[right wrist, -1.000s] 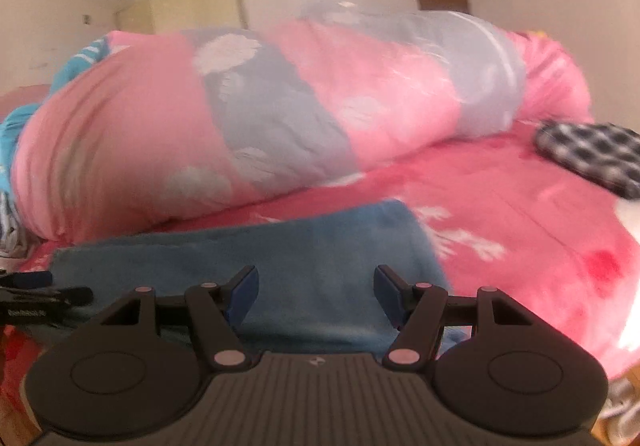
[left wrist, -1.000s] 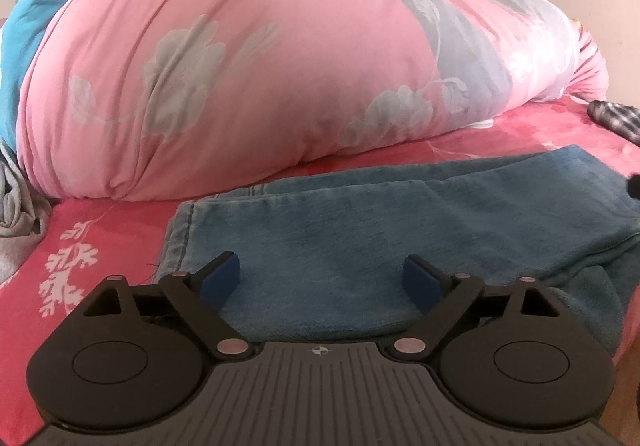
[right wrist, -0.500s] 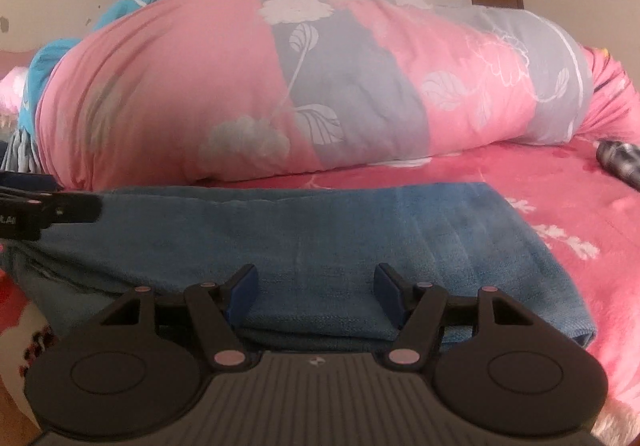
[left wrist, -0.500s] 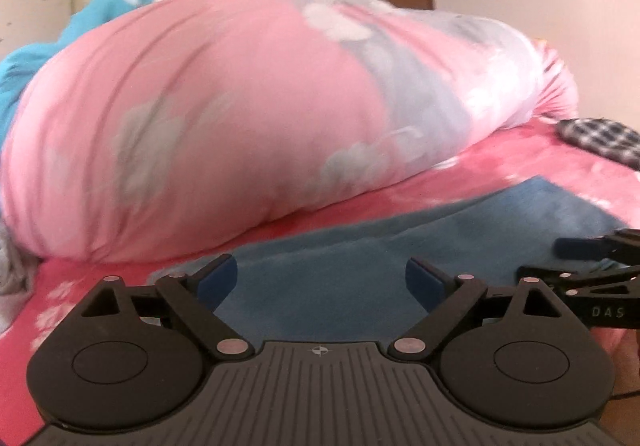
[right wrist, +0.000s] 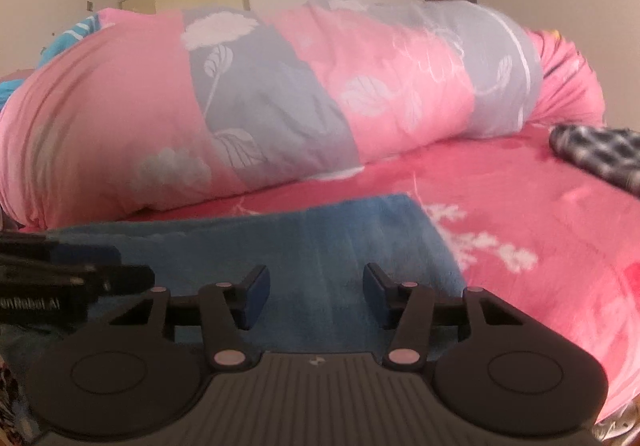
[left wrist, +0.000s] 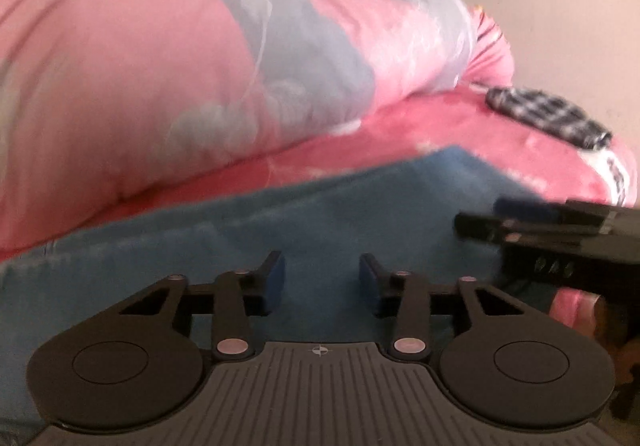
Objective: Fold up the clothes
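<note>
Jeans (left wrist: 248,242) fill the low part of the left wrist view, spread flat on the pink bed (left wrist: 460,130) and running from the left edge toward the right. The left tool (left wrist: 322,272) sits low over the blue cloth with its two blue pads set apart, a middle-sized gap, and nothing is pinched between them. The right tool (left wrist: 480,226) pokes in from the right side, just over the far end of the jeans, but from here I cannot tell how wide it is. Behind the jeans lies a big rolled blanket (left wrist: 160,58), and a checked cloth (left wrist: 548,118) rests far off by the wall. In the right wrist view the jeans (right wrist: 320,246) lie under the right tool (right wrist: 316,288), and their end edge shows just to the right, near white flowers on the bed (right wrist: 540,214). This tool also has its pads apart with only air between them. The left tool (right wrist: 120,278) reaches in from the left side. The jeans look thick and soft. I think they would be a bit heavy and would sag and bend when lifted, not slip. A good place to take hold would be a thick edge or corner, one tool at each side, so the cloth stays even. The jeans may already be folded once along their length, but the pictures are too blurry to be sure.
</note>
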The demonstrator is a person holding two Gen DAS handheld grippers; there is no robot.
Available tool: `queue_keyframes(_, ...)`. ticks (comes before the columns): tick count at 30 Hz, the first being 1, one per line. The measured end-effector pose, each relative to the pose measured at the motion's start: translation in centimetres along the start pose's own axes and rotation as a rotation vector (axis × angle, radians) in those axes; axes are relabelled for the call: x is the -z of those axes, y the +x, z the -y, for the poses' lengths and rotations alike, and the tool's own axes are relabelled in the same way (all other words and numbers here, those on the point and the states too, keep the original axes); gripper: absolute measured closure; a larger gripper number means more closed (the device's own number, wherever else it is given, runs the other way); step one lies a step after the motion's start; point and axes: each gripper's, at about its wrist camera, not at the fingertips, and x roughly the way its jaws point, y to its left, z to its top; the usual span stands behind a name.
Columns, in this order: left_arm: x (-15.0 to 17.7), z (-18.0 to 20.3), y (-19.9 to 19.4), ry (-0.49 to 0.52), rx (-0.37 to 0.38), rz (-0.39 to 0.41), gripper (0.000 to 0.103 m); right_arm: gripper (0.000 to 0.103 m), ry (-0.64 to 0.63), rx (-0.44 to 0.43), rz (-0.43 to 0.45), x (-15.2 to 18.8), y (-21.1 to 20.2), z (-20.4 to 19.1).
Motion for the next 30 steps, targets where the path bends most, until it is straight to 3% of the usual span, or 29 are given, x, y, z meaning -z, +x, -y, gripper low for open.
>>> queue_keyframes(13,2.9,-10.4,-3.7,-0.135,-0.293,0.010,0.065,0.048,-0.052,0.009,-0.019,-0.1,0.3,-0.4)
queue_keyframes(18,3.1,-11.1,-3.7,-0.160,-0.290,0.021,0.065,0.048,-0.098,0.050,-0.042,-1.9,0.4,-2.7)
queue_keyframes(22,3.2,-11.2,-3.8,-0.169,-0.293,0.030,0.065,0.048,-0.171,-0.117,0.002,-3.8,0.4,-8.1)
queue_keyframes(25,3.3,-11.6,-4.0,-0.181,-0.282,0.029,0.065,0.050,-0.200,-0.236,-0.023,-4.4,1.9,-11.9)
queue_keyframes(30,3.5,-11.7,-4.0,-0.165,-0.269,0.034,0.065,0.056,-0.206,-0.250,-0.127,-4.1,4.9,-12.9)
